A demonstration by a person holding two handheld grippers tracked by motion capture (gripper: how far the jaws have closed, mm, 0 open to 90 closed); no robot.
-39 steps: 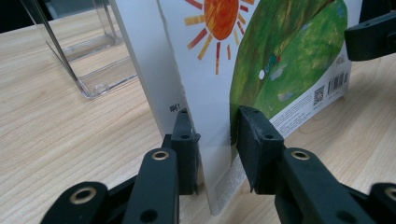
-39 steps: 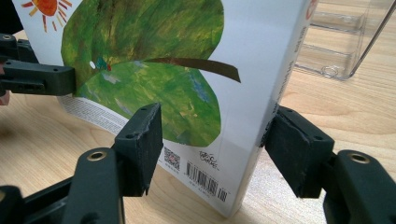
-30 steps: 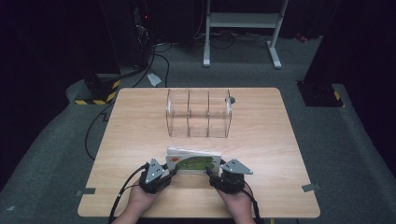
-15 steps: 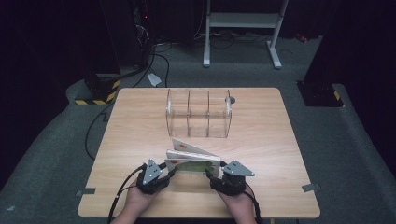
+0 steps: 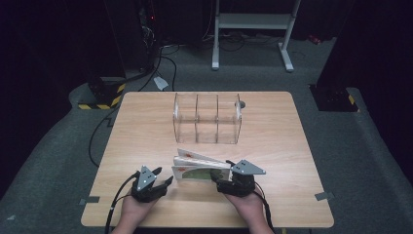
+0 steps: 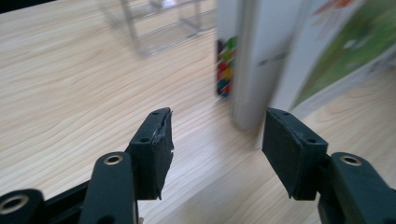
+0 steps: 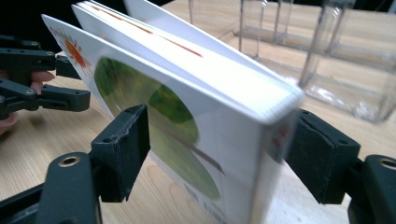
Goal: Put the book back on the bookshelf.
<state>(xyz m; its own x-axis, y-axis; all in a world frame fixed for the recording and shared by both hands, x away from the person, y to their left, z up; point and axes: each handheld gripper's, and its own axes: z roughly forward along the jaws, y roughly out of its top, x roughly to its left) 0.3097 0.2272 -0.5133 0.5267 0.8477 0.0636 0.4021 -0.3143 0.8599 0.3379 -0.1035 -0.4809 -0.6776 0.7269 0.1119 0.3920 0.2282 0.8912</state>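
Three thin white books (image 5: 199, 165) stand on edge near the table's front, fanned apart and leaning. The front one has a green picture cover (image 7: 154, 126). My right gripper (image 5: 221, 178) holds their right end, with its jaws (image 7: 219, 149) on either side of the stack; they have just been opening wider with the books between them. My left gripper (image 5: 163, 178) sits just left of the books, open, and its jaws have just been opening. Nothing lies between its jaws (image 6: 217, 135); the books' edges (image 6: 252, 60) stand just ahead of them. It also shows far left (image 7: 77, 84).
A clear plastic organiser (image 5: 207, 118) with three compartments stands behind the books at the table's middle. A small dark round thing (image 5: 242, 104) lies by its right end. Cables, a striped box (image 5: 100, 97) and a metal stand (image 5: 253, 29) are on the floor beyond the wooden table (image 5: 292, 146).
My left gripper let go of the books' left end, opened and drew back to the left. The books fanned apart at the top. The right hand stayed put.
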